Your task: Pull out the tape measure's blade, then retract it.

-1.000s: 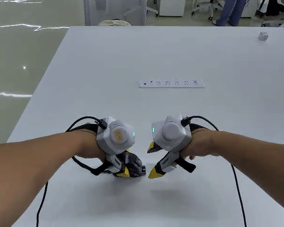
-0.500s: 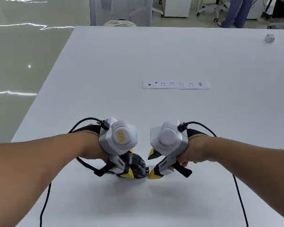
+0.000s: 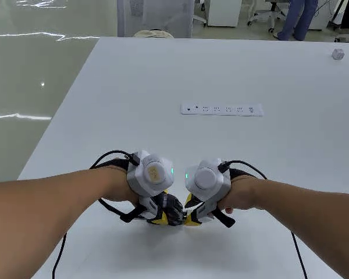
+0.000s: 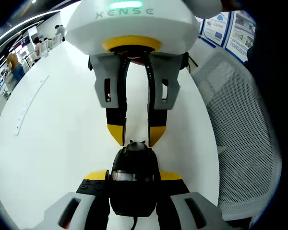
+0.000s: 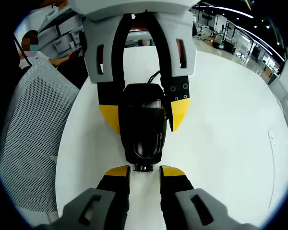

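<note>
**Tongs meeting at the blade tab**

Shows the black tape measure (image 3: pixel 170 208) low at the near end of the white counter (image 3: pixel 221 70), between the two hands; resting or lifted, impossible to tell. Pinched across its case by the left tongs (image 4: pixel 133 175), yellow tips pressed to both flanks. Lies with its long axis running straight from the left tongs toward the right tongs (image 5: pixel 144 171), blade mouth and small end tab (image 5: pixel 143 167) leading. Faces the right tongs head-on, tips set at a narrow gap, one on each side of the tab. Contact with the tab or mere flanking: impossible to tell from either gripper view. Judged next: calls for a firm nip on the tab, then a pull directly away along that same axis, case held fixed by the left. Hidden in the head view beneath both gripper housings: tab, blade mouth and tips. No blade length visible outside the case. Well apart, farther back on the counter: a white power strip (image 3: pixel 221 109).
</note>
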`<action>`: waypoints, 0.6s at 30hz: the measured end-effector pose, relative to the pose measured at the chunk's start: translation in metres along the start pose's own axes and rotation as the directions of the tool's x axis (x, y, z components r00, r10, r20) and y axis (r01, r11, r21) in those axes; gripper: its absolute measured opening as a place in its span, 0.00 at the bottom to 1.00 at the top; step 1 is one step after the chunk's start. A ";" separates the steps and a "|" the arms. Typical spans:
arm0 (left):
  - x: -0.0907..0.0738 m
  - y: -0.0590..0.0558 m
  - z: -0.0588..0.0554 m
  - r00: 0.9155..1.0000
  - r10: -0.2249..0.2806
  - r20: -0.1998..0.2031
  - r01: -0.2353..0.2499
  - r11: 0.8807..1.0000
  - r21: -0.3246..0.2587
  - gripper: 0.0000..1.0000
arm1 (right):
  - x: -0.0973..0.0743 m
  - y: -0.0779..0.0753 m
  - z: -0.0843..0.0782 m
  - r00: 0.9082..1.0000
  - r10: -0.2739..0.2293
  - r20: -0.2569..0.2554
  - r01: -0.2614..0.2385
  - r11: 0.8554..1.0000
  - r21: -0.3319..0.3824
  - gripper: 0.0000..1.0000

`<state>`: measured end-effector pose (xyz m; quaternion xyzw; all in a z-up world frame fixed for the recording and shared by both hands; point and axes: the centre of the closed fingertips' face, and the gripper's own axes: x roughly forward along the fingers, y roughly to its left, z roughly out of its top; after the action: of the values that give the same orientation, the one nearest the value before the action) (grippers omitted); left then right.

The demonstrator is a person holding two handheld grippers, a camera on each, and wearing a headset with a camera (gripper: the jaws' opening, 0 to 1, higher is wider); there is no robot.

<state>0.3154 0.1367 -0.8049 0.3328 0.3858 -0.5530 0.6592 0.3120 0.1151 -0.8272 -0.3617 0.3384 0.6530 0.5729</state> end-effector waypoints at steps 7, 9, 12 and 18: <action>0.000 0.000 -0.001 1.000 0.001 -0.005 -0.001 1.000 0.000 0.34 | 0.006 0.001 -0.002 1.000 -0.006 -0.024 0.005 0.999 -0.036 0.16; 0.000 0.000 -0.001 1.000 0.003 -0.005 -0.003 1.000 0.000 0.34 | 0.007 0.001 -0.002 1.000 -0.005 -0.029 0.003 0.999 -0.038 0.16; 0.000 0.000 -0.001 1.000 0.006 -0.005 -0.006 1.000 0.001 0.34 | 0.009 0.000 -0.003 0.999 -0.008 -0.048 0.008 1.000 -0.010 0.15; 0.000 0.000 -0.002 1.000 0.013 -0.008 -0.013 1.000 0.004 0.34 | 0.009 0.000 -0.004 0.998 -0.004 -0.064 0.003 1.000 -0.011 0.15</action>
<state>0.3147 0.1382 -0.8054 0.3388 0.3855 -0.5480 0.6606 0.3111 0.1162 -0.8372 -0.3862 0.3525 0.6419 0.5609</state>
